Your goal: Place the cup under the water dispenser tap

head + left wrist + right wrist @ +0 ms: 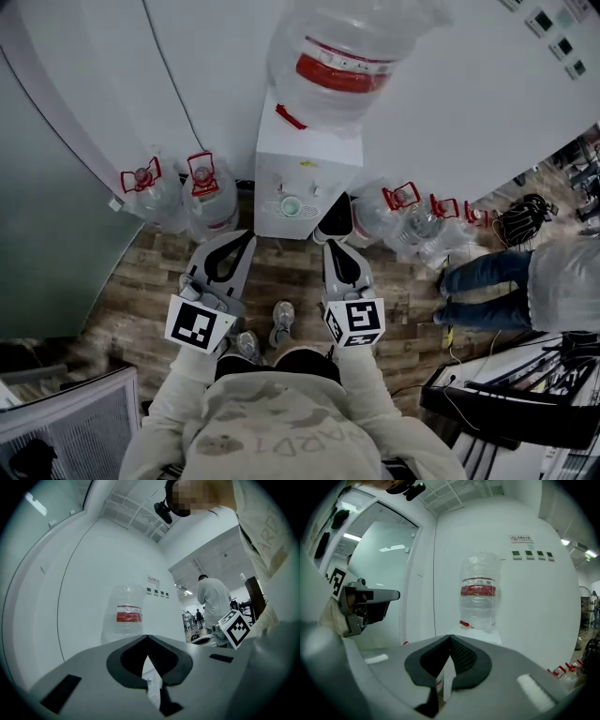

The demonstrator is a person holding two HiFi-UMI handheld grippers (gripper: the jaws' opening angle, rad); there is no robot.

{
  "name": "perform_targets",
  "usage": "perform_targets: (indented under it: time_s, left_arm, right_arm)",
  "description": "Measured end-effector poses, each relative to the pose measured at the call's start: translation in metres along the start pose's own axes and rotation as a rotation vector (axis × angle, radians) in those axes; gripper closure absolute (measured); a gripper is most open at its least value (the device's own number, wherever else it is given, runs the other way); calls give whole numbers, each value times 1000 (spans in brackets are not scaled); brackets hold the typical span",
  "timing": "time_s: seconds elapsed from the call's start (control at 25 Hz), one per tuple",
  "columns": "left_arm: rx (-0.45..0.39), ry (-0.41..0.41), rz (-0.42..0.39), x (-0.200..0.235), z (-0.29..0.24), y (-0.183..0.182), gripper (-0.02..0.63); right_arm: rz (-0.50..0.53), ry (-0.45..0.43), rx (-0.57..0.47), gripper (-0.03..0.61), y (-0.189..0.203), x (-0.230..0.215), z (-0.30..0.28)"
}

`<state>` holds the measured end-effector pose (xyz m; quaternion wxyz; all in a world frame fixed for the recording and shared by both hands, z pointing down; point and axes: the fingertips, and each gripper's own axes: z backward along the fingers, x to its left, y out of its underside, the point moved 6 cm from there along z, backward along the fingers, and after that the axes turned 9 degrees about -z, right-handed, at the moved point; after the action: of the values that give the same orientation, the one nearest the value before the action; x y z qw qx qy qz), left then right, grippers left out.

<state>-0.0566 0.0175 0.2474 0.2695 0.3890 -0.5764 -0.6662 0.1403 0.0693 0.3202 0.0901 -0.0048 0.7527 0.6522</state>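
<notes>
Pale and thin-looking, the cup (291, 205) sits in the front recess of the water dispenser (309, 155), likely light and easy to crush, so best pinched gently by its side wall, while left tongs (246, 236) and right tongs (330, 247) hover before it, both closed and empty.

The dispenser (302, 169) was white, its bottle (347, 47) clear with a red band; the cup (291, 205) pale green; the floor (281, 272) brown wood-grain.

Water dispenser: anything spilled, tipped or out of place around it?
Nothing stands out. The cup sits upright in the water dispenser; its big bottle is seated on top, and the floor bottles stand upright.
</notes>
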Motion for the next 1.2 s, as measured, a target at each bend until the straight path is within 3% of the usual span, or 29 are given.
perform_targets:
  time_s: [0.96,1.2]
  left_arm:
    - [-76,11,-3,11,31,-35,608]
    - [-84,30,-41,9,36,-37,609]
  right_arm:
    - [56,29,-145,569,-56,39,39]
    - [80,31,-169,569,-62,46,46]
